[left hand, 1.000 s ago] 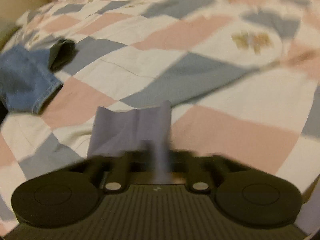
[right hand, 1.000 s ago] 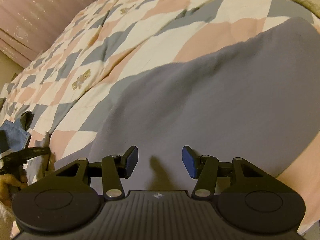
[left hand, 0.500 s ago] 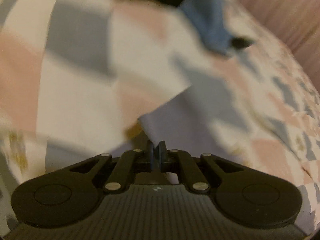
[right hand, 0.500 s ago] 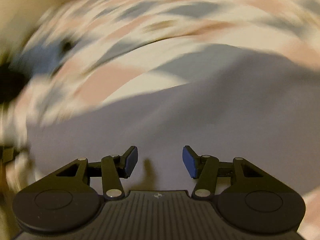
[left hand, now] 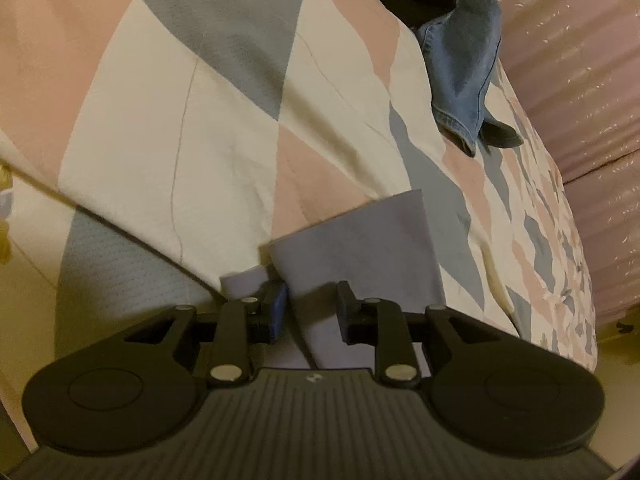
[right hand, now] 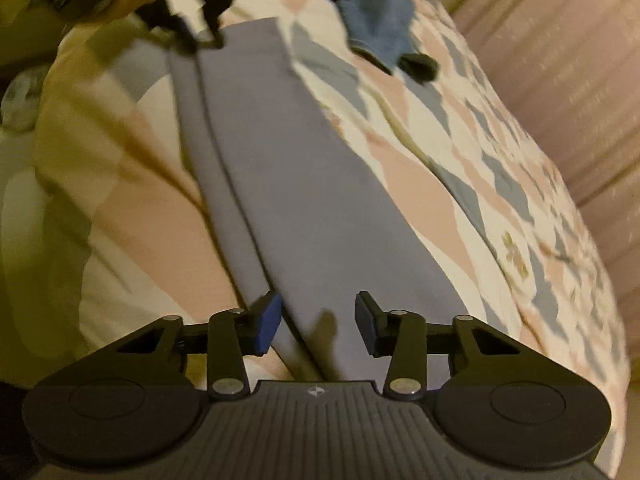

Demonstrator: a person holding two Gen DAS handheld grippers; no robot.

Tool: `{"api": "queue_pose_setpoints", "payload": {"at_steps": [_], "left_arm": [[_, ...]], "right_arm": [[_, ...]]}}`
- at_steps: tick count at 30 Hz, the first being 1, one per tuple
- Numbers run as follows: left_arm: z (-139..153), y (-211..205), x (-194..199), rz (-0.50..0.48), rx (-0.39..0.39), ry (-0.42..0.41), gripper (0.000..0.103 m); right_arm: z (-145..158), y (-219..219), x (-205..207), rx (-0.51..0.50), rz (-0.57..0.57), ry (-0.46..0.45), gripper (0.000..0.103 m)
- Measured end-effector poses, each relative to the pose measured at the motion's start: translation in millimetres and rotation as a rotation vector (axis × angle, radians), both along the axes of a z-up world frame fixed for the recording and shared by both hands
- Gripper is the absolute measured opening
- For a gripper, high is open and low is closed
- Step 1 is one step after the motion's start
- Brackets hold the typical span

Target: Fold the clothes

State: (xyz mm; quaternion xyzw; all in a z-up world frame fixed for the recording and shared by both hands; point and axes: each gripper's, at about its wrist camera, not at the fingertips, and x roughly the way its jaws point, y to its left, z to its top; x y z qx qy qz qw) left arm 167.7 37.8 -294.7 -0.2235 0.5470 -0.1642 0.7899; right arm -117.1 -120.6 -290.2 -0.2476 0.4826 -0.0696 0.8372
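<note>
Both hand-held grippers are spread, pinching nothing: left (left hand: 311, 309) over one end of the grey cloth (right hand: 304, 184), right (right hand: 318, 322) over the other. Cloth lies on the bed (left hand: 180, 128) as a long strip w/ a second layer's edge showing. Jeans (left hand: 464, 60) sit apart. For a neat fold, I'd match edges & keep corners square.

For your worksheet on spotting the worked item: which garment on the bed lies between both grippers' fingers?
The grey-lavender garment, folded lengthwise; the blue denim piece lies farther off.
</note>
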Motion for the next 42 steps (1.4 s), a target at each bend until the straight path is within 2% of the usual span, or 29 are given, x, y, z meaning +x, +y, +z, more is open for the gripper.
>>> {"api": "queue_pose_setpoints", "payload": {"at_steps": [2,3,8,10,12,16,21,24,27,29,32,35,37,40,42], "left_arm": [[1,-1,1,-0.006,0.002,-0.001,0.017],[2,-2,2,-0.008,0.003,-0.006,0.0],[25,-1,-9,-0.066,0.014,-0.102,0.0],[37,3,-19,-0.104,0.024,-0.15,0.0],[48,7,-29,-0.141,0.034,-0.198,0.0],[17,8,-35,-0.149,0.099,-0.139,0.0],[16,3,-36,-0.198,0.197,-0.187,0.0],[16,0,-36,-0.228,0.256,-0.218,0.0],[16,-3,-37,-0.259,0.315,-0.249,0.005],[16,-5,-37,-0.279,0.355,-0.27,0.006],[36,-18,-52,-0.318,0.508,-0.367,0.005],[57,-37,-82,-0.468,0.547,-0.452,0.005],[68,-65,-125,-0.682,0.54,-0.544,0.005],[72,-115,-204,-1.046,0.492,-0.717,0.006],[68,-139,-247,-1.214,0.441,-0.801,0.009]], "right_arm": [[-8,5,1,-0.054,0.045,0.028,0.015],[-9,5,0,-0.067,0.061,0.027,0.0],[16,-3,-11,-0.078,0.027,-0.077,0.0],[29,-4,-16,-0.065,0.02,-0.089,0.0],[30,-4,-20,-0.049,0.024,-0.064,0.0],[5,0,-21,-0.042,0.043,0.017,0.0],[9,6,-17,0.011,0.044,-0.023,0.0],[0,10,-14,0.029,0.026,0.026,0.001],[-1,11,-15,0.074,-0.002,0.038,0.012],[14,3,-19,0.141,-0.053,-0.003,0.017],[37,-16,-39,0.159,-0.165,-0.053,0.017],[42,-44,-69,0.109,-0.273,-0.021,0.017],[39,-61,-90,0.063,-0.308,0.022,0.017],[28,-72,-111,0.005,-0.27,0.09,0.016],[24,-72,-121,-0.02,-0.239,0.105,0.016]]}}
